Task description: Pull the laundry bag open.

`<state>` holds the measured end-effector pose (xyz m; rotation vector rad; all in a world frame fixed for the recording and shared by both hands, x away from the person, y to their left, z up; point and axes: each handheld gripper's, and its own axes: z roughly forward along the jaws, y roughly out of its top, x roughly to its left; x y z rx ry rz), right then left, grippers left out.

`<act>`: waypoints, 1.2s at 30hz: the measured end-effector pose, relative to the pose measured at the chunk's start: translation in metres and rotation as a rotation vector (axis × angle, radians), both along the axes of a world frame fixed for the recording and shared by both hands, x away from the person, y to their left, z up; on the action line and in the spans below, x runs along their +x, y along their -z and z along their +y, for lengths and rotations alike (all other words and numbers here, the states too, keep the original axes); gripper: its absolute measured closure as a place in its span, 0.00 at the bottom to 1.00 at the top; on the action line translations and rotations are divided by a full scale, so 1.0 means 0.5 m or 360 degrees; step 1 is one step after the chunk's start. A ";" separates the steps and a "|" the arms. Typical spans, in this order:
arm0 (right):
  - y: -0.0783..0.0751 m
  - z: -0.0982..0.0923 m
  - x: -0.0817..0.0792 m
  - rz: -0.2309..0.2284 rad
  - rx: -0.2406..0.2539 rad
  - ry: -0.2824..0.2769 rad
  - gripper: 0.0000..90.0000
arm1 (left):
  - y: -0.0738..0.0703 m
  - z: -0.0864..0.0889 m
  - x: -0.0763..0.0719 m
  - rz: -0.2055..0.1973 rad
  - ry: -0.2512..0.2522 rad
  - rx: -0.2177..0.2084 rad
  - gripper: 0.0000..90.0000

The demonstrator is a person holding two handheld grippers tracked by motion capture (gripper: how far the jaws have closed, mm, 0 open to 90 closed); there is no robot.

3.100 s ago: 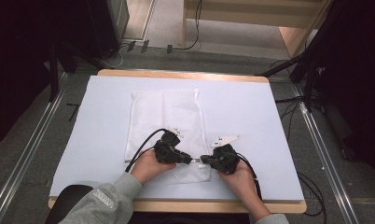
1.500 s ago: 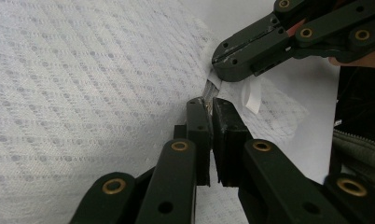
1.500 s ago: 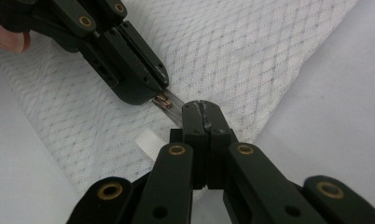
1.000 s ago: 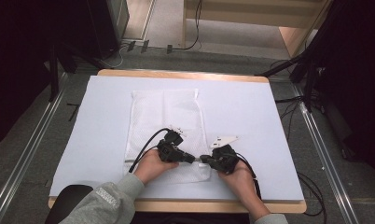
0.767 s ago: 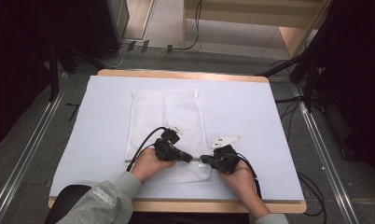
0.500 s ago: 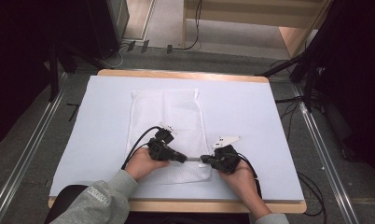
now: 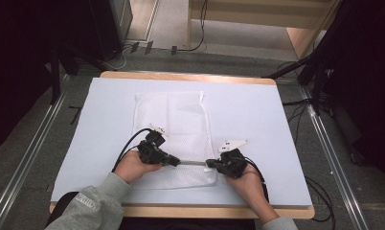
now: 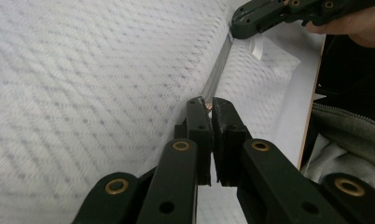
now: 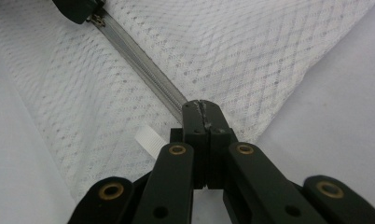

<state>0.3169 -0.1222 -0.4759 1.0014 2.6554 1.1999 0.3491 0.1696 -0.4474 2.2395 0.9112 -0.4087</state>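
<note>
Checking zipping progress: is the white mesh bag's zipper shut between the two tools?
Cannot tell: the grey zipper runs taut between left tool and right tool, its teeth blurred.

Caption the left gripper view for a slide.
Left hand-held gripper pinches the zipper pull of a white mesh bag.

This was a lab or test room set up for recording. A wooden table (image 7: 190, 76) under a white sheet (image 7: 243, 120) stood mid-frame on grey carpet (image 7: 37, 158), metal rails (image 7: 28, 158) ran along both sides, loose cables (image 7: 200, 28) lay at the top, and black curtains (image 7: 18, 62) hung at upper left and right.
</note>
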 end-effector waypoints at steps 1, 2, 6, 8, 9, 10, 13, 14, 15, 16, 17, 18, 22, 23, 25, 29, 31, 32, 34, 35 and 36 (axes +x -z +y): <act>0.000 0.000 0.000 0.0000 0.0001 -0.0002 1.00 | 0.000 0.005 -0.001 -0.0001 -0.0004 0.0002 0.98; 0.000 0.000 0.000 0.0000 0.0001 -0.0003 1.00 | -0.001 0.009 -0.002 0.0005 -0.0011 0.0000 0.98; 0.001 -0.001 0.002 0.0000 0.0007 -0.0010 1.00 | -0.003 0.028 -0.005 0.0009 -0.0028 -0.0002 0.98; 0.001 -0.001 0.002 -0.0003 0.0005 -0.0011 1.00 | -0.003 0.037 -0.007 0.0013 -0.0034 -0.0006 0.98; 0.001 0.000 0.002 -0.0004 0.0007 -0.0018 1.00 | -0.004 0.041 -0.008 0.0017 -0.0031 -0.0003 0.98; 0.001 0.000 0.002 -0.0003 0.0006 -0.0019 1.00 | -0.004 0.044 -0.010 0.0016 -0.0040 0.0005 0.98; 0.000 0.000 0.003 -0.0002 0.0003 -0.0021 1.00 | -0.005 0.059 -0.013 0.0022 -0.0047 0.0003 0.98; 0.000 0.000 0.003 -0.0003 0.0003 -0.0022 1.00 | -0.004 0.064 -0.013 0.0038 -0.0049 -0.0010 0.98; 0.000 0.000 0.003 -0.0002 0.0004 -0.0022 1.00 | -0.005 0.068 -0.015 0.0030 -0.0046 0.0007 0.98; 0.000 0.000 0.003 -0.0001 0.0006 -0.0020 1.00 | -0.005 0.073 -0.017 0.0043 -0.0053 0.0006 0.98; 0.000 0.000 0.003 0.0003 0.0004 -0.0019 1.00 | -0.004 0.077 -0.018 0.0036 -0.0049 0.0015 0.98; 0.000 0.000 0.003 0.0000 0.0005 -0.0021 1.00 | -0.005 0.081 -0.019 0.0033 -0.0056 0.0019 0.98; 0.000 0.000 0.004 0.0000 0.0005 -0.0028 1.00 | -0.009 0.105 -0.022 0.0028 -0.0077 0.0009 0.98; 0.000 0.000 0.004 0.0008 0.0003 -0.0025 1.00 | -0.010 0.110 -0.022 0.0011 -0.0080 0.0016 0.98; -0.001 0.000 0.004 0.0003 -0.0005 -0.0032 1.00 | -0.012 0.121 -0.024 0.0010 -0.0088 0.0015 0.98; -0.001 0.000 0.005 0.0004 -0.0007 -0.0034 1.00 | -0.012 0.140 -0.028 0.0010 -0.0110 0.0035 0.98; -0.001 0.000 0.005 0.0003 -0.0009 -0.0039 1.00 | -0.011 0.150 -0.029 0.0011 -0.0133 0.0052 0.98; -0.002 0.000 0.006 0.0006 -0.0010 -0.0042 1.00 | -0.011 0.155 -0.028 0.0013 -0.0126 0.0056 0.98; -0.002 0.000 0.007 0.0001 -0.0011 -0.0050 1.00 | -0.012 0.165 -0.030 -0.0001 -0.0151 0.0053 0.98; -0.001 0.000 0.007 -0.0001 -0.0010 -0.0057 1.00 | -0.013 0.170 -0.031 -0.0004 -0.0151 0.0052 0.98; -0.001 0.000 0.007 -0.0004 -0.0011 -0.0059 1.00 | -0.013 0.175 -0.032 -0.0002 -0.0161 0.0045 0.98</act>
